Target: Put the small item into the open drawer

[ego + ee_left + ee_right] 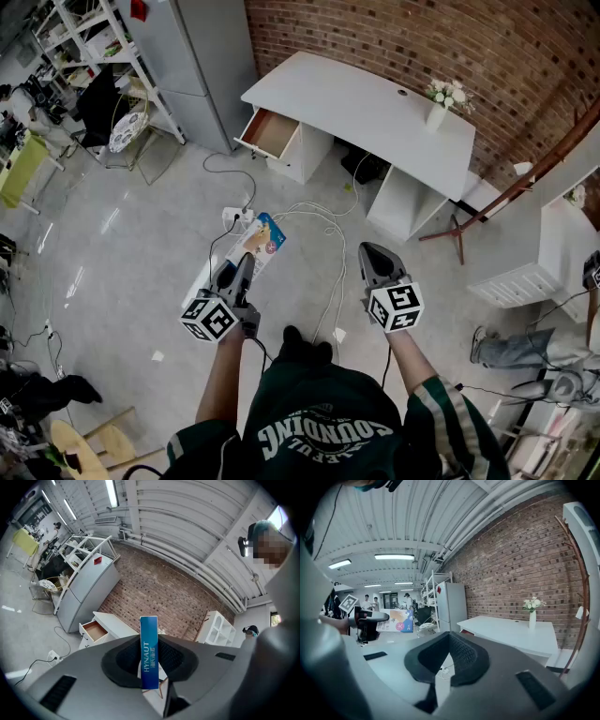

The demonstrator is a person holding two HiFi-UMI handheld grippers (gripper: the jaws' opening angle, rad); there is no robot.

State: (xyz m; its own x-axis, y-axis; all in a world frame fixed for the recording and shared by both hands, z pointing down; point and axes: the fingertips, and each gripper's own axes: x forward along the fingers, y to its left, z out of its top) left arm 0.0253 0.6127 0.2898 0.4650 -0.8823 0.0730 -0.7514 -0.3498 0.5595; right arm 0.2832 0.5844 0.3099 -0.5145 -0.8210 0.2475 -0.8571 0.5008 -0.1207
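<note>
**A:** How far along does this look?

**B:** Early, I'd say. The small box (149, 653) is picked up but not delivered. It sits upright between the jaws of the left gripper (244, 265), which are closed on its flat sides, with its narrow blue edge facing the camera and its top poking out past the tips.

**A:** And the drawer?

**B:** The drawer (270, 132) is pulled out at the left end of the desk (375, 103), and what shows of its wooden inside looks bare. The person stands out on the floor (141, 234), well apart from the desk, so what's left is the carry across, the lowering in and the release.

**A:** Anything in the way?

**B:** A white cable (323, 225) trails over the floor between the person and the desk (something to step over, I'd guess). A vase (437, 114) stands near the desk's far right corner, nowhere near the drawer.

**A:** How are the hands held?

**B:** Both forearms reach forward from the waist, side by side. The left gripper is about level and aimed roughly at the desk's drawer end, while the right one dips a little.

**A:** Is the right gripper carrying anything?

**B:** No. The right gripper (449, 637) has its jaws drawn together with nothing between them, and it hangs beside the left, just idle.
</note>
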